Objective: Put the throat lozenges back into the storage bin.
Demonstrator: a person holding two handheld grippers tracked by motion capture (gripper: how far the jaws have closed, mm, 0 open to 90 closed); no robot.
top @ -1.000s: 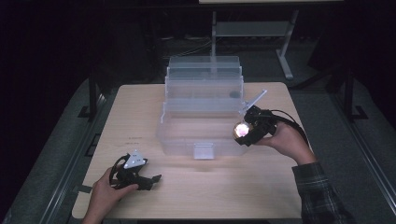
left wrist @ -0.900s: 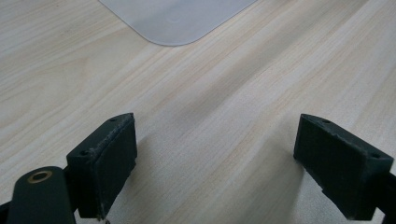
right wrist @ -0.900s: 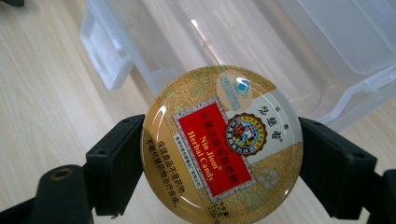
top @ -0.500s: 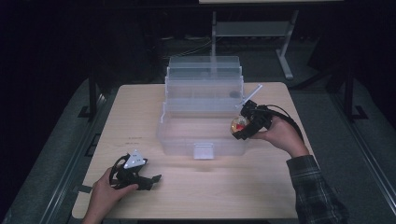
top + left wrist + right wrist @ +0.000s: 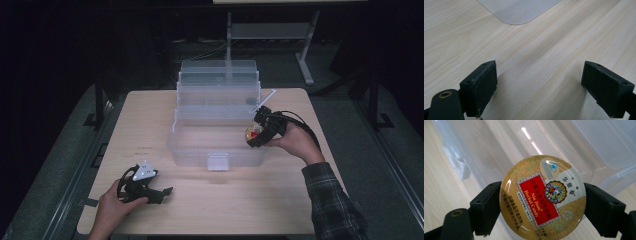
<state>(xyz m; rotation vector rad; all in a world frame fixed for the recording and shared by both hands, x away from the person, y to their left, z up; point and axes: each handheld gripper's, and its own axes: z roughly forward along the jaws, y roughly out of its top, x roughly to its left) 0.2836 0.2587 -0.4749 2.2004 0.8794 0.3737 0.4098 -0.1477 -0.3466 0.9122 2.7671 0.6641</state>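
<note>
since a second ago the right gripper [image 5: 256, 136] has carried the round candy tin [image 5: 251, 134] from the near right corner of the clear plastic organiser box [image 5: 216, 150] up and a little rightward, so the tin now hangs over the box's right edge; the left gripper has not shifted.

nearest the person, the left gripper [image 5: 162, 192] lies low on the light wooden table [image 5: 240, 205] at the near left, held in the left hand [image 5: 114, 207]. its jaws stand wide apart with nothing between them, only bare wood grain, and a rounded corner of the box's base shows farther on in the left gripper view.

farther in, the right hand [image 5: 295, 142] holds its gripper at the box's right side. its jaws are closed on the tin's rim from both sides; the lid reads "nin jiom herbal candy" on a red panel set in gold. behind the tin lie the box's clear open tiers.
</note>
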